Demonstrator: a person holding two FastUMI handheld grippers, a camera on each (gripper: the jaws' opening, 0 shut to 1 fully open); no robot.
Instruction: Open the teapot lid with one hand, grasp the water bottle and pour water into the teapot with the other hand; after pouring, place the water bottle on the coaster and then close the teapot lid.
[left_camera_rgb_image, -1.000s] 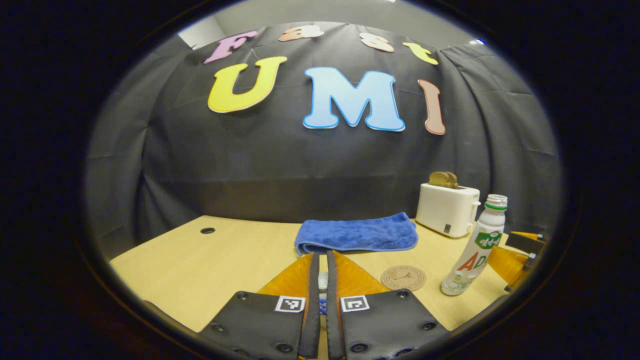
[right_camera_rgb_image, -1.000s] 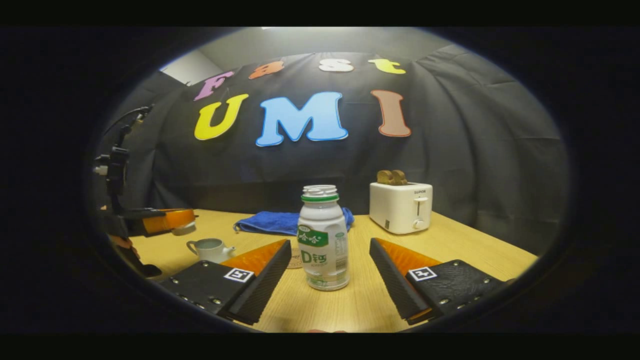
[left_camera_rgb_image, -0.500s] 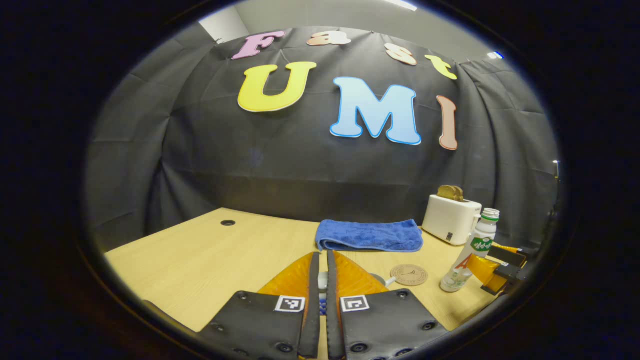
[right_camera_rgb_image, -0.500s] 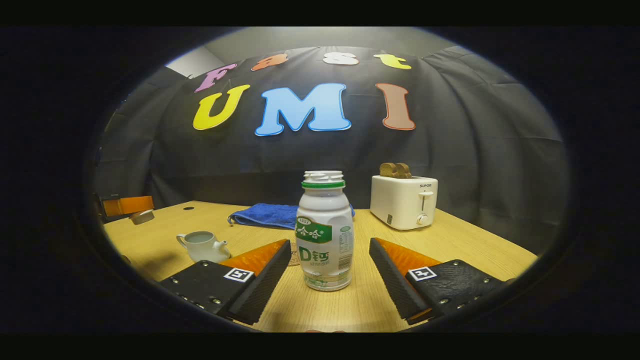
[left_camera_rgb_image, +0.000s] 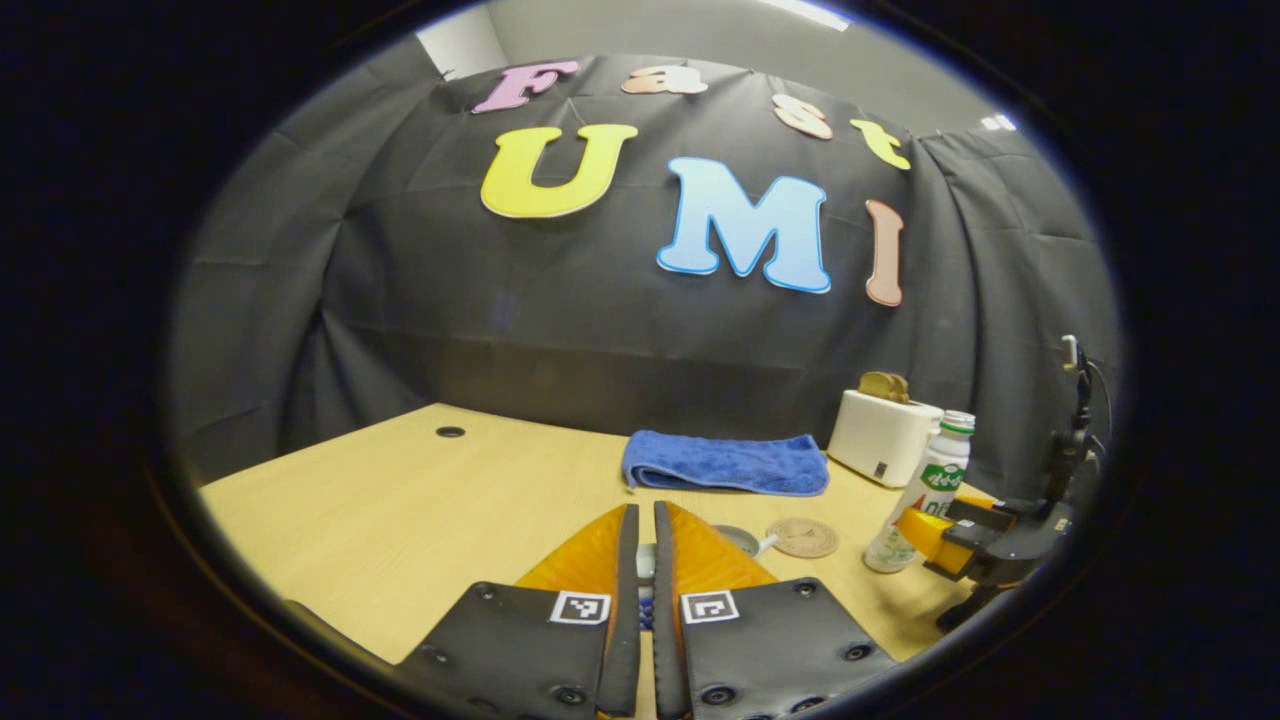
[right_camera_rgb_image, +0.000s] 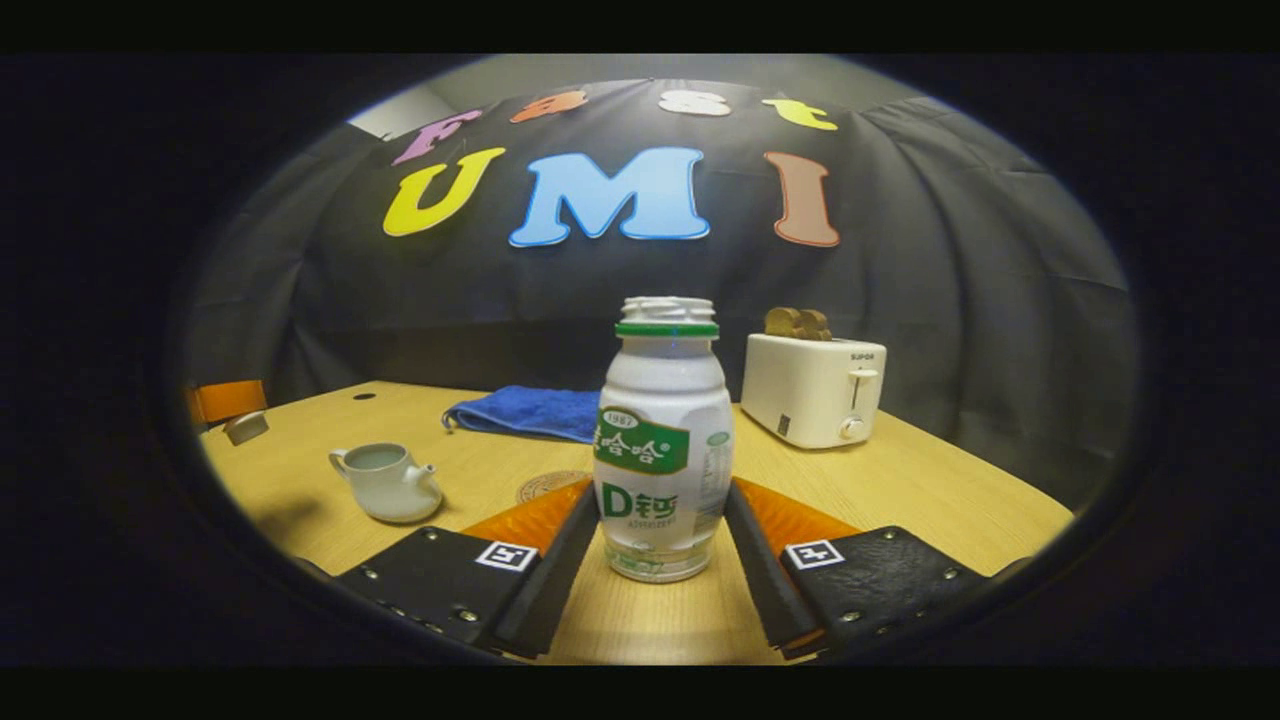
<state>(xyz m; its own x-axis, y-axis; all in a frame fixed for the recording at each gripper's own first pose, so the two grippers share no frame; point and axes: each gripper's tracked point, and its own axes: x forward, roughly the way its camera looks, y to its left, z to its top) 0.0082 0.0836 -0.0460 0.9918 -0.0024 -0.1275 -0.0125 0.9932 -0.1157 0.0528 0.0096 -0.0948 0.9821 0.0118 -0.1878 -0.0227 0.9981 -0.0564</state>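
The white water bottle (right_camera_rgb_image: 663, 450), green-banded and capless, stands on the table with my right gripper (right_camera_rgb_image: 660, 490) shut on its lower body, a finger touching each side. In the left gripper view the bottle (left_camera_rgb_image: 925, 490) stands at the far right with the right gripper (left_camera_rgb_image: 920, 525) around it. My left gripper (left_camera_rgb_image: 645, 515) is shut on the small white teapot lid (left_camera_rgb_image: 647, 560). It hangs at the far left of the right gripper view, where the left gripper (right_camera_rgb_image: 235, 415) holds the lid (right_camera_rgb_image: 245, 428) above the table. The white teapot (right_camera_rgb_image: 385, 485) stands open. A round coaster (right_camera_rgb_image: 550, 487) lies between teapot and bottle.
A folded blue towel (right_camera_rgb_image: 530, 412) lies at the back of the wooden table (right_camera_rgb_image: 900, 500). A white toaster (right_camera_rgb_image: 812, 388) with bread in it stands at the back right. A small cable hole (left_camera_rgb_image: 450, 432) is in the far left of the tabletop.
The right fingers have closed in from a wide gap onto the bottle's sides. My left gripper has carried the lid farther left, away from the open teapot.
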